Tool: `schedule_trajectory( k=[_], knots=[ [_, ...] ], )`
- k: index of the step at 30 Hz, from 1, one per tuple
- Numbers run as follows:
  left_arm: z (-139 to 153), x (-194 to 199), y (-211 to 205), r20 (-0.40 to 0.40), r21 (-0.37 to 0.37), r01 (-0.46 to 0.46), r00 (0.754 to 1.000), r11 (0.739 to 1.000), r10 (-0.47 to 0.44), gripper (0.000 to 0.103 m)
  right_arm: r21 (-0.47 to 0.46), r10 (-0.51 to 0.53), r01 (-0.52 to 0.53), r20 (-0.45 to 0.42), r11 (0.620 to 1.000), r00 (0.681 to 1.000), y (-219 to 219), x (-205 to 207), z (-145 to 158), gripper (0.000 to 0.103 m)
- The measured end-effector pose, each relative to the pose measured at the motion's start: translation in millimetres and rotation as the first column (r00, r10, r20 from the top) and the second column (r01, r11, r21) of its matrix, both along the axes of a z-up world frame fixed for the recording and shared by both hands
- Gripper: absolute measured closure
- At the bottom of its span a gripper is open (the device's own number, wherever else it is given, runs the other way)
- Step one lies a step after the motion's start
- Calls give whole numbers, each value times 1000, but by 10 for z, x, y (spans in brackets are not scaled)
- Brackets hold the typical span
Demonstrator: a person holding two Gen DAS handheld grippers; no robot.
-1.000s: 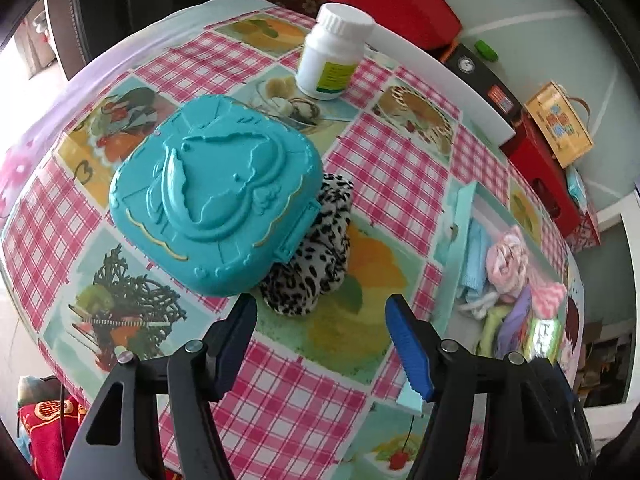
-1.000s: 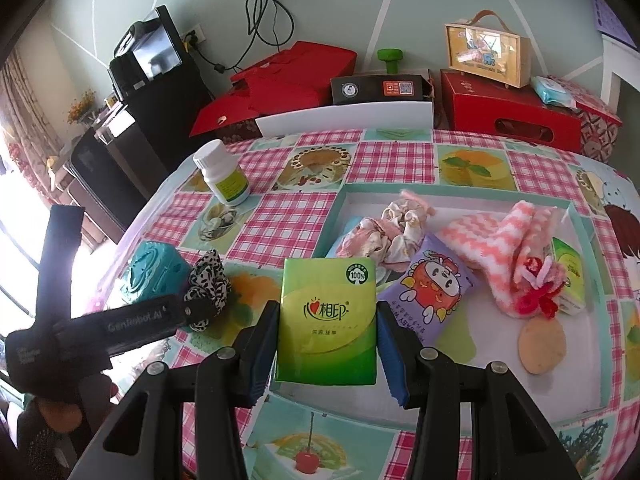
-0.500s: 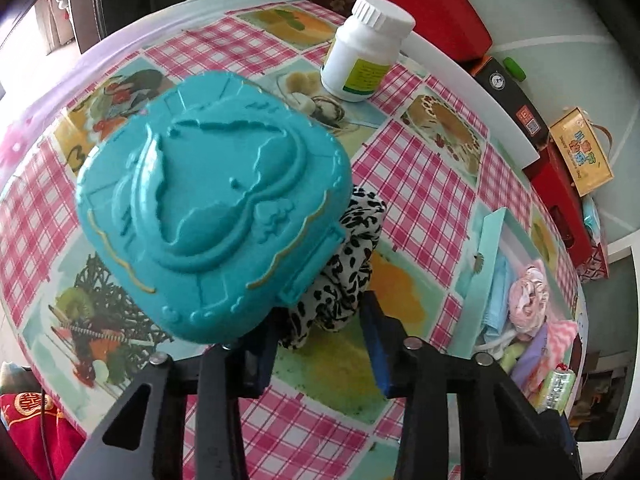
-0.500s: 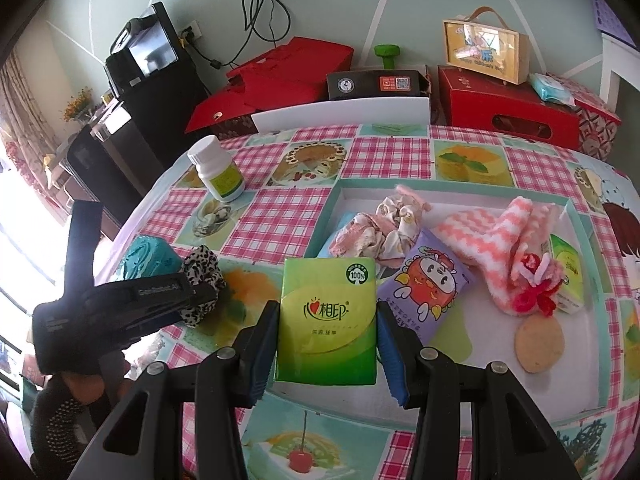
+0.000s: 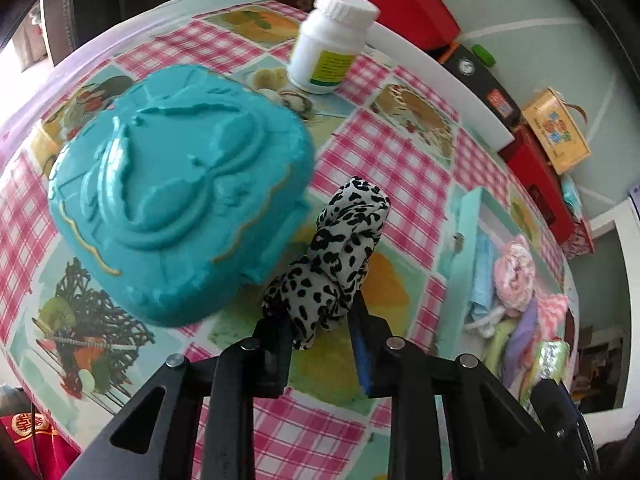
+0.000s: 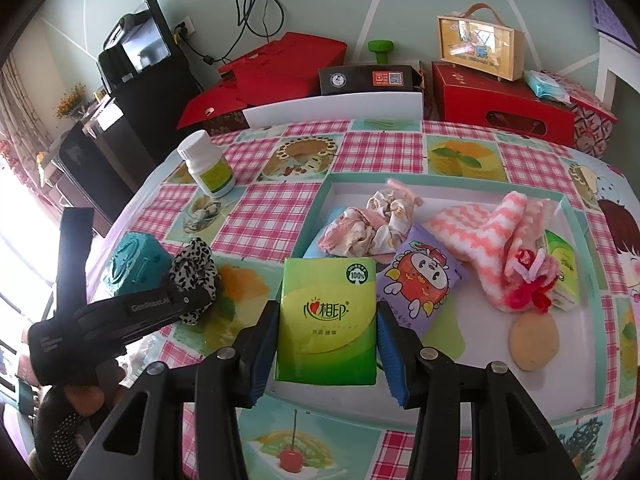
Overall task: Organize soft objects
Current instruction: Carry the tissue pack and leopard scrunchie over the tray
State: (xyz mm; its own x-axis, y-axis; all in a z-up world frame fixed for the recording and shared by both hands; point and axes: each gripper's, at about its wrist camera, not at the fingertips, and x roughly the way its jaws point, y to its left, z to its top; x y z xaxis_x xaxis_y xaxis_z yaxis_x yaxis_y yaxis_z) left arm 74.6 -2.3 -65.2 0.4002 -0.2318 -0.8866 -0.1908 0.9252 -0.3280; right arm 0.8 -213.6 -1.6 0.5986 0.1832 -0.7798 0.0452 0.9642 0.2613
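Note:
My left gripper [image 5: 320, 332] is shut on a leopard-print scrunchie [image 5: 340, 256] and holds it just off the tablecloth, beside a teal plastic case [image 5: 176, 216]. The right wrist view also shows the scrunchie [image 6: 194, 268] in that gripper. My right gripper [image 6: 326, 344] is shut on a green tissue pack [image 6: 326, 320] over the near left corner of the teal-rimmed tray [image 6: 448, 179]. The tray holds a floral scrunchie [image 6: 372, 224], a purple cartoon pack [image 6: 420, 280], pink striped socks [image 6: 496, 240], a second green pack [image 6: 564, 268] and a tan puff [image 6: 534, 340].
A white pill bottle [image 6: 208, 166] stands at the far left of the checked tablecloth [image 6: 380, 152]. Red boxes [image 6: 500, 100], a black box [image 6: 368, 78] and a wooden-framed bag [image 6: 478, 46] lie on the floor behind the table. The table's edge curves along the left.
My left gripper moved forward to the leopard scrunchie, shut on it and lifted it away from the teal case. My right gripper kept still with the tissue pack.

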Motion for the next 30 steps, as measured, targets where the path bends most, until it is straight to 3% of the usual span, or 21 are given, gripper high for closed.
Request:
schedule_trajectory(
  k=[7, 12, 17, 30],
  knots=[
    [146, -72, -93, 61, -23, 48, 997, 999, -46, 78, -5, -8, 8, 3, 1000, 1000, -24, -10, 4, 53],
    [365, -156, -167, 162, -46, 105, 982, 993, -96, 78, -7, -45, 46, 29, 999, 999, -85, -42, 63, 53],
    [598, -244, -265, 270, -30, 155, 952, 987, -142, 78, 7, -136, 136, 65, 991, 989, -263, -106, 143, 53],
    [771, -390, -623, 375, 8, 325, 876, 946, -304, 78, -39, -288, 291, 76, 956, 955, -682, -235, 199, 53]
  ],
)
